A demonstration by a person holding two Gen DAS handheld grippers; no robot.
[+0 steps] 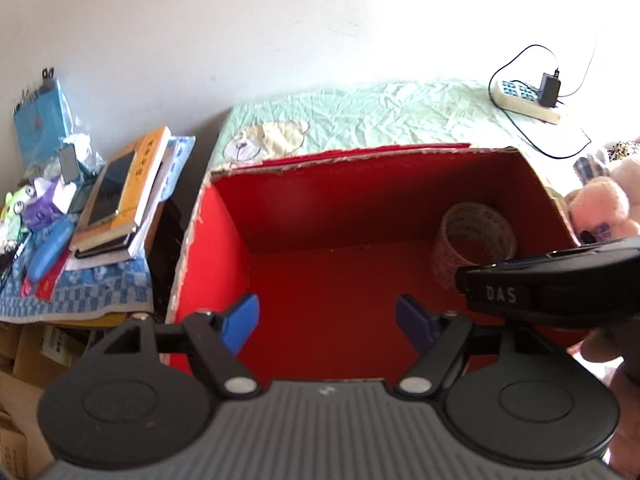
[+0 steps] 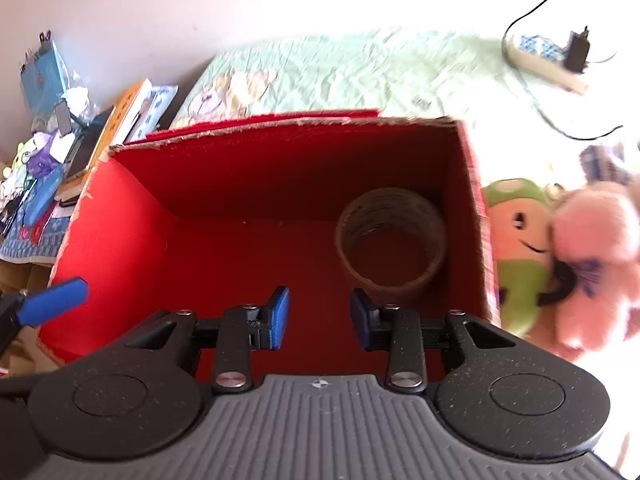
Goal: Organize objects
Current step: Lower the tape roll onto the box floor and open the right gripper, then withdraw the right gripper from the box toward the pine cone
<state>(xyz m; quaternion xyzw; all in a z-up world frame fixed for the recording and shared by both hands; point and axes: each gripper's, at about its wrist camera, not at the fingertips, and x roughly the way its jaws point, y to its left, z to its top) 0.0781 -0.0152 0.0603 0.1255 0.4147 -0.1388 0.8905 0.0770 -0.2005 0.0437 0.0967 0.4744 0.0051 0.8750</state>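
Hovering both over the red box (image 2: 120,248), we've got left gripper (image 1: 326,326) and right gripper (image 2: 319,322) spread, empty. Tape roll (image 2: 390,240) sits inside, right corner. Pink plush (image 2: 596,248) waits outside; reaching might snag the box wall.

a lived-in bedroom at home

bear-print bedsheet (image 1: 360,116) up top, plush toys (image 2: 560,256) at right, cluttered book pile (image 1: 120,196) at left.

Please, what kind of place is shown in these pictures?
Probably a bedroom at home. A bed with a green cartoon-bear sheet holds a red box, plush toys and a power strip; beside it stands a small table with stacked books.
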